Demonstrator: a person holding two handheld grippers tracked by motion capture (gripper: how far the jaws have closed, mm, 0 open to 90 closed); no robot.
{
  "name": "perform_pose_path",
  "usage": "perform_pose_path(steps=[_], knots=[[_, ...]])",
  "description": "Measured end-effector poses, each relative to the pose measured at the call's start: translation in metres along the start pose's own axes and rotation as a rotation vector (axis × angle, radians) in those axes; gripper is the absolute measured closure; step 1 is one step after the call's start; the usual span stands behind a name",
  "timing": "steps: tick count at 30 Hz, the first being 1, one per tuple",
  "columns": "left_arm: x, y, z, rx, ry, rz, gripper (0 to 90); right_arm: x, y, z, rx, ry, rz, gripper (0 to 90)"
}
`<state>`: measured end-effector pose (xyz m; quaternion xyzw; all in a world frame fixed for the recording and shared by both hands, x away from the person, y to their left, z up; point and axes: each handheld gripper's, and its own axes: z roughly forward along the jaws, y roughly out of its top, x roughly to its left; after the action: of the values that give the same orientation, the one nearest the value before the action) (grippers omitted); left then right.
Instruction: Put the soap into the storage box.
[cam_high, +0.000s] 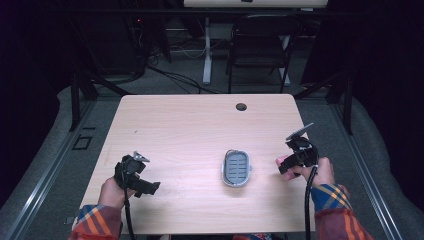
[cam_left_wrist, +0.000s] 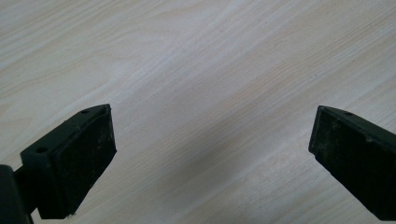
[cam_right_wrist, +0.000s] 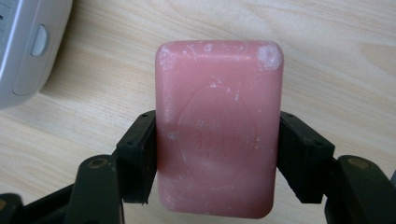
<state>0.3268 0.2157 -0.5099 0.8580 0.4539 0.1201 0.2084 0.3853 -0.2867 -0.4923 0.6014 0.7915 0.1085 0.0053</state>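
Observation:
A pink bar of soap sits between the jaws of my right gripper, which is shut on its long sides and holds it a little above the wooden table. From above, that gripper hangs at the table's right side with the soap peeking out pink. A grey soap dish with a slotted floor lies just left of it; its pale rim fills the corner of the right gripper view. My left gripper rests at the near left, open, its jaws wide over bare wood.
A round cable hole sits near the table's far edge. Beyond the table stand a dark folding chair and a white desk leg, with cables on the floor.

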Motion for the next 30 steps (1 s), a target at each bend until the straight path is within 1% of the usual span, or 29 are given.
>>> perform_pose_path(steps=[1, 2, 4, 5, 6, 8, 9, 10, 11, 12, 13, 14, 15, 16, 19, 20, 21, 22, 23, 24, 25, 26, 27, 30], knots=[[0.000, 0.000, 0.000, -0.001, 0.000, 0.000, 0.4, 0.002, 0.000, 0.001, -0.023, -0.001, 0.008, 36.3], [0.000, 0.000, 0.000, 0.000, 0.001, 0.000, 0.4, 0.003, 0.002, -0.001, -0.004, 0.004, -0.007, 36.3], [0.000, 0.000, 0.000, -0.004, 0.004, 0.001, 0.4, 0.003, 0.003, -0.002, 0.005, 0.005, -0.010, 36.3], [0.000, 0.000, 0.000, -0.004, 0.004, 0.001, 0.4, 0.005, 0.003, -0.001, -0.005, 0.000, -0.009, 36.3], [0.000, 0.000, 0.000, -0.004, 0.004, 0.001, 0.5, 0.006, 0.005, -0.002, 0.009, 0.001, -0.024, 36.3], [0.000, 0.000, 0.000, -0.006, 0.005, 0.004, 0.4, 0.007, 0.006, -0.002, 0.008, 0.003, -0.019, 36.3], [0.000, 0.000, 0.000, -0.006, 0.005, 0.004, 0.4, 0.008, 0.007, -0.002, 0.009, 0.002, -0.026, 36.3], [0.000, 0.000, 0.000, -0.006, 0.005, 0.004, 0.5, 0.010, 0.007, -0.001, -0.006, 0.003, -0.009, 36.3], [0.000, 0.000, -0.001, -0.004, 0.005, 0.004, 0.5, 0.009, 0.008, -0.002, 0.010, 0.002, -0.030, 36.3], [0.000, 0.000, 0.000, -0.004, 0.005, 0.005, 0.4, 0.010, 0.010, -0.003, 0.021, 0.004, -0.035, 36.3], [0.000, 0.000, 0.000, -0.004, 0.005, 0.005, 0.4, 0.012, 0.010, -0.001, 0.002, 0.006, -0.027, 36.3], [0.000, 0.000, 0.000, -0.005, 0.004, 0.006, 0.5, 0.012, 0.011, -0.002, 0.023, 0.004, -0.042, 36.3], [0.000, 0.000, 0.000, -0.005, 0.005, 0.006, 0.5, 0.014, 0.012, -0.001, 0.022, 0.006, -0.044, 36.3], [0.000, 0.000, -0.001, -0.004, 0.004, 0.004, 0.4, 0.016, 0.012, -0.001, 0.011, 0.009, -0.036, 36.3], [0.000, 0.000, -0.001, -0.006, 0.003, 0.002, 0.4, 0.020, 0.015, -0.001, 0.004, 0.013, -0.044, 36.3], [0.000, 0.000, -0.001, -0.006, 0.003, 0.001, 0.4, 0.020, 0.016, -0.002, 0.005, 0.015, -0.047, 36.3], [0.000, 0.000, -0.001, -0.006, 0.003, 0.003, 0.5, 0.021, 0.018, -0.003, 0.015, 0.015, -0.060, 36.3], [0.000, 0.000, -0.001, -0.005, 0.003, 0.004, 0.5, 0.024, 0.019, -0.003, 0.001, 0.019, -0.051, 36.3], [0.000, 0.000, -0.001, -0.005, 0.003, 0.004, 0.5, 0.025, 0.019, -0.004, 0.000, 0.020, -0.059, 36.3], [0.000, 0.000, -0.001, -0.006, 0.002, 0.003, 0.5, 0.025, 0.021, -0.005, 0.011, 0.015, -0.075, 36.3], [0.000, 0.000, -0.001, -0.006, 0.002, 0.003, 0.5, 0.028, 0.022, -0.005, -0.003, 0.019, -0.063, 36.3], [0.000, 0.000, -0.001, -0.006, 0.002, 0.003, 0.5, 0.028, 0.023, -0.007, 0.003, 0.017, -0.073, 36.3], [0.000, 0.000, -0.001, -0.006, 0.002, 0.004, 0.5, 0.031, 0.025, -0.008, -0.008, 0.016, -0.068, 36.3], [0.000, 0.000, -0.001, -0.006, 0.003, 0.005, 0.5, 0.033, 0.026, -0.009, -0.010, 0.019, -0.071, 36.3]])
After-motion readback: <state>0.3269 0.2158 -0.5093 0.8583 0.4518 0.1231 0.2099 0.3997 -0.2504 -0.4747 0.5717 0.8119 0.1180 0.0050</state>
